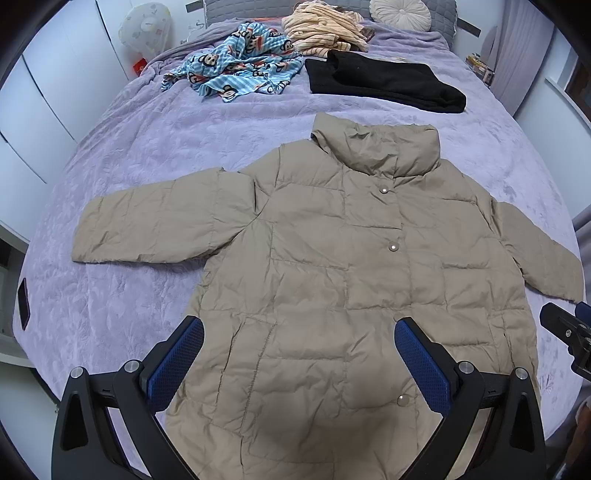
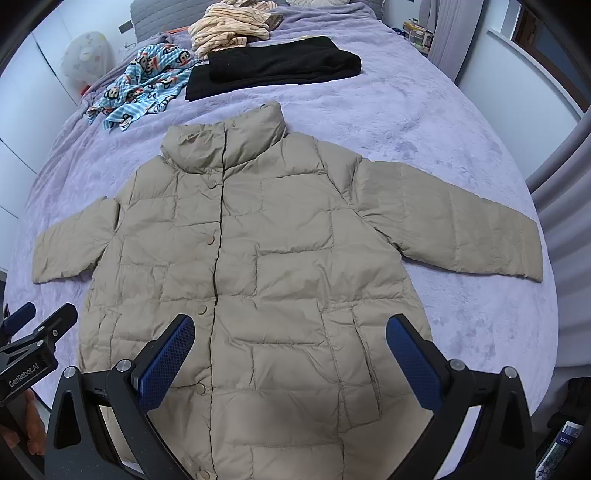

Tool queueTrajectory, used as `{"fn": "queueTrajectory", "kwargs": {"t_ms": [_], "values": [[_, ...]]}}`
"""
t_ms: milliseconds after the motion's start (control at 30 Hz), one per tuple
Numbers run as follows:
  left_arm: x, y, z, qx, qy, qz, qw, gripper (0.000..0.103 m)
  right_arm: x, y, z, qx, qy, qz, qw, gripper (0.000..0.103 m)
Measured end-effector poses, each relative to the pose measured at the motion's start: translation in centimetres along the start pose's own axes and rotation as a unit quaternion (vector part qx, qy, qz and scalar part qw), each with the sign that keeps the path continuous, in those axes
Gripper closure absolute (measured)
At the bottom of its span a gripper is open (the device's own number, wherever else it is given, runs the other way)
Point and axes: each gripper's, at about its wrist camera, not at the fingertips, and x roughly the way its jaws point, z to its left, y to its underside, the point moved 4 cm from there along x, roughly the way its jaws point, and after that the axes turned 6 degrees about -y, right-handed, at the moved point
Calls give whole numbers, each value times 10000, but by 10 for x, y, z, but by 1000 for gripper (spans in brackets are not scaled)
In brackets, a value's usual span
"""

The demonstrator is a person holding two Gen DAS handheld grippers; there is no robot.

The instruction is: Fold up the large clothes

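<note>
— Left wrist view first: what do we have, going left to right?

— White wardrobe doors (image 1: 33, 122) at the left edge, then the lavender bedspread (image 1: 147, 147). On it we see our beige puffer jacket (image 1: 332, 266) lying face up, snapped shut, collar away from us, both sleeves spread out sideways. It looks laid flat like that so we can fold each sleeve in over the body.

— And our grippers?

— Our left gripper (image 1: 299, 354) hovers over the hem with its jaws wide, gripping nothing. Our right gripper (image 2: 290, 354) does likewise nearer the right pocket, jaws wide, nothing in them. We judge no fold has begun.

— Beyond the jacket?

— From the right wrist view, left to right: a blue monkey-print garment (image 2: 144, 88) in a crumpled heap, a cream striped garment (image 2: 229, 26) bunched near the headboard, and a black garment (image 2: 273, 66) already folded flat. They sit well apart from the jacket, leaving us room to work.
</note>
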Motion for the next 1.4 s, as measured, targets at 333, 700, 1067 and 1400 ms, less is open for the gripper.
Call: {"fn": "queueTrajectory", "kwargs": {"t_ms": [333,700,1067,1400], "values": [[0,1,-4,1,-10,-13,10000,0,0,-1,-1,-7,0,-3,10000,0],[-1,2,-4,4,1,-4,10000,0,-1,-2,2,0,-8,-24,10000,0],[-1,1,-4,2,14,3,10000,0,-1,-2,2,4,-19,-21,10000,0],[-1,1,-3,2,6,-1,10000,0,0,-3,2,-1,-19,-19,10000,0]]}}
